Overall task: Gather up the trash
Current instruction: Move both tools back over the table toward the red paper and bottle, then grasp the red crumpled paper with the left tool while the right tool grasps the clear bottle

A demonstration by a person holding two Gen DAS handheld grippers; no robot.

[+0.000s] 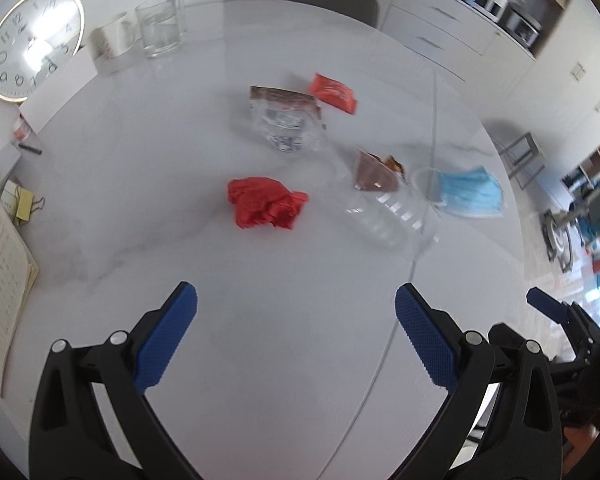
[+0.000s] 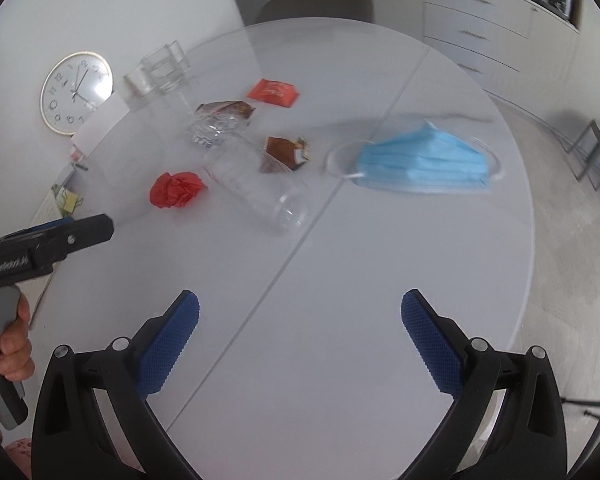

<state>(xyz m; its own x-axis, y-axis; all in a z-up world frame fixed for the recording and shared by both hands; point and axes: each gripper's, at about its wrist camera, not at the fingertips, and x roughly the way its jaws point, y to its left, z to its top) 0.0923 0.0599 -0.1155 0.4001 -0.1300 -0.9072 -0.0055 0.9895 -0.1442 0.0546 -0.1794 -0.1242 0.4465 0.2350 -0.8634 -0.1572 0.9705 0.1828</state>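
While both grippers gape empty, clear bottle (image 2: pixel 256 184) lies between red paper (image 2: pixel 177 189), mask (image 2: pixel 424 160).

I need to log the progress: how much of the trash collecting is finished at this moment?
Nothing looks collected yet. Both the left hand-held gripper and the right hand-held gripper are open and empty above the table. Left to pick up: crumpled red paper, clear plastic bottle, blue face mask, red packet, brown wrapper and clear wrapper.
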